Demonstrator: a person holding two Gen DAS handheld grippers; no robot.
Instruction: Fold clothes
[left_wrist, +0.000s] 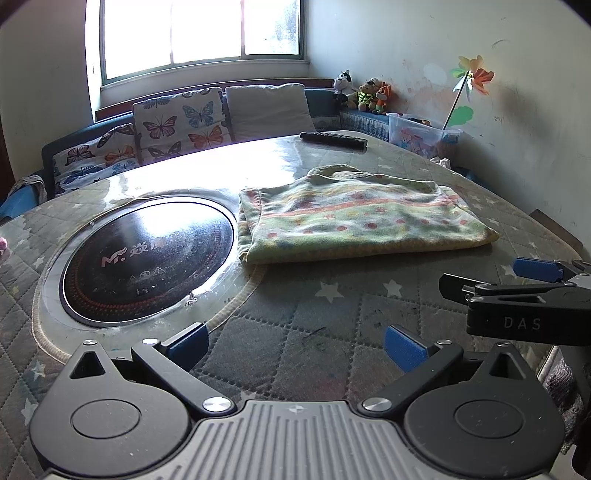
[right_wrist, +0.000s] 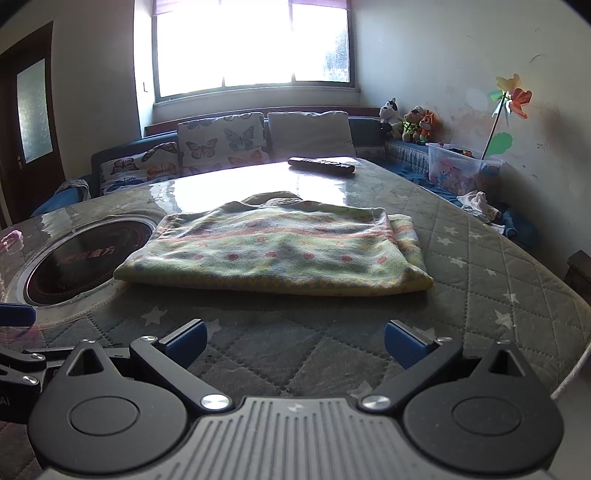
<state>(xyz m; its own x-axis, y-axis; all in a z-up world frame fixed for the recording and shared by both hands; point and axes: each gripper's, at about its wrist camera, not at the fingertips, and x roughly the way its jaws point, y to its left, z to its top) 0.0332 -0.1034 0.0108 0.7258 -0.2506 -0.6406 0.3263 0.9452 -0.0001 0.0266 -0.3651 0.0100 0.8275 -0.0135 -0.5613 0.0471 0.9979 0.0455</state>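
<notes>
A green and yellow knitted garment with pink dots lies folded into a flat rectangle on the round quilted table. In the right wrist view the garment lies straight ahead. My left gripper is open and empty, hovering over the table's near edge, short of the garment. My right gripper is open and empty, also short of the garment. The right gripper shows at the right edge of the left wrist view.
A round black cooktop is set into the table left of the garment. A black remote lies at the table's far side. Behind are a sofa with butterfly cushions, plush toys and a plastic toy box.
</notes>
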